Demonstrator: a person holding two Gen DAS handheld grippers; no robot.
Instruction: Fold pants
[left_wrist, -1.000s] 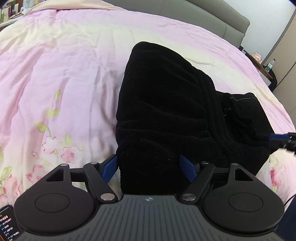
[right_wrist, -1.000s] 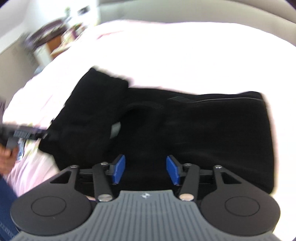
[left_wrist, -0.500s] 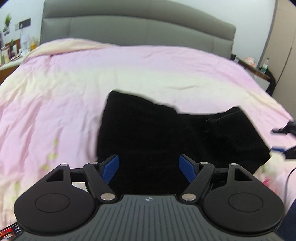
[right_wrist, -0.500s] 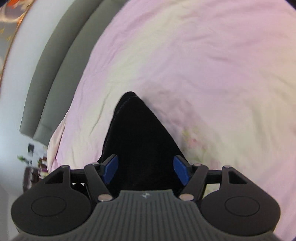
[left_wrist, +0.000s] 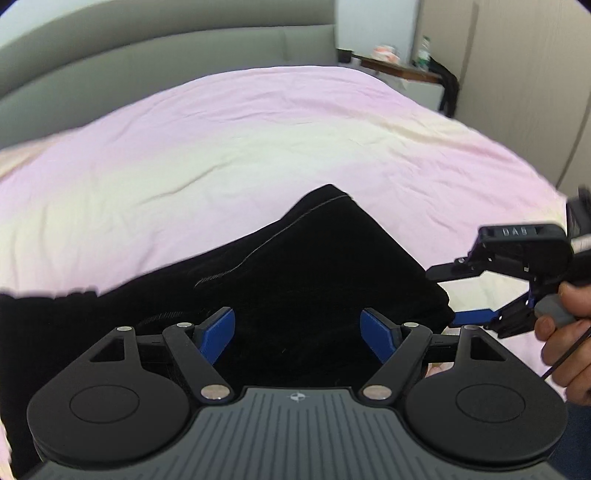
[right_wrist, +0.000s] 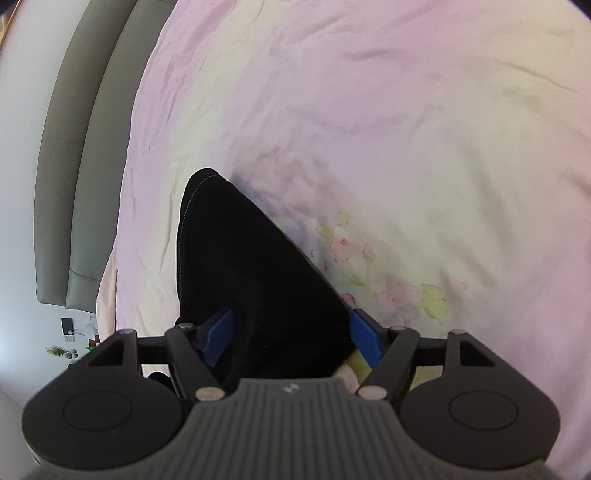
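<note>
pants (left_wrist: 303, 280) now bunched between both parted tongs (left_wrist: 298, 334), nearer.

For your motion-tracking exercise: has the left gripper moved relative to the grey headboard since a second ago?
Yes. The left gripper has swung right: the headboard now sits left, and the bedside table appears centre-right.

Home bedroom, pink duvet (left_wrist: 258, 147), grey headboard (left_wrist: 166, 62), nightstand (left_wrist: 402, 72)
</note>
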